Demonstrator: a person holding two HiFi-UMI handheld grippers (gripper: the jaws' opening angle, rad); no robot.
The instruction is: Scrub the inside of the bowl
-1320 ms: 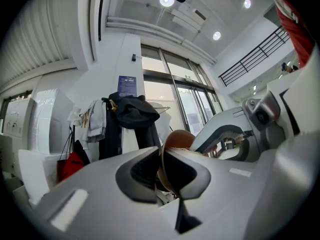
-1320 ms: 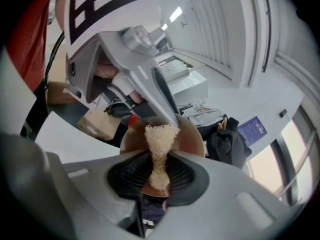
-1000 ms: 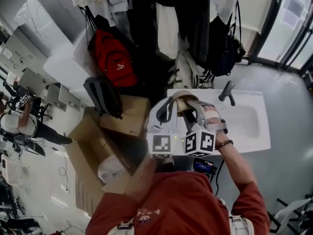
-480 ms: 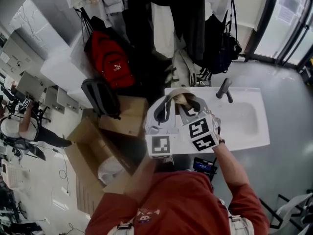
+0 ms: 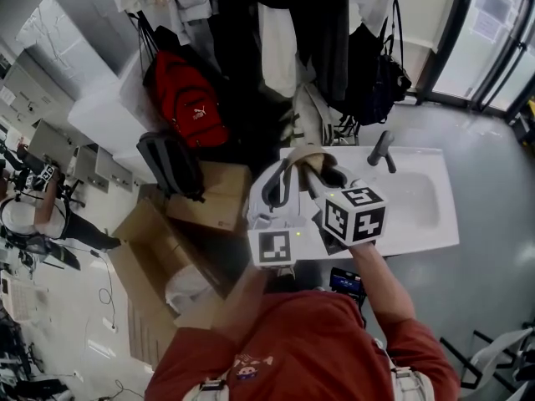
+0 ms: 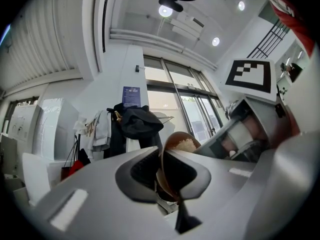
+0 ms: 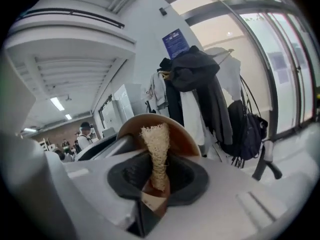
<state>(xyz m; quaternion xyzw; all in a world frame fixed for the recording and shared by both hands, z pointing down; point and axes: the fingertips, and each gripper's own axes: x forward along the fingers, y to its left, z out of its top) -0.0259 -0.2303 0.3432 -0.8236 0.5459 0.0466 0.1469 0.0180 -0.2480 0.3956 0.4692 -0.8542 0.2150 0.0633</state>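
Jaws of the left gripper (image 5: 282,189) and right gripper (image 5: 328,184) meet at the brown bowl (image 5: 306,159) in the head view, held up above the near left corner of the white sink (image 5: 422,203).

Left gripper view: its jaws are clenched on the bowl's rim, with the loofah scrubber (image 6: 186,145) inside.

Right gripper view: its jaws grasp the scrubber, whose tip seems to lie against the inner wall.

Scrubbing looks under way. How much of the inside remains to be scrubbed cannot be told.

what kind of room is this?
Probably an office or lab corner: a white rectangular washbasin, hanging dark coats, a red fabric backpack, and brown cardboard boxes on the floor.
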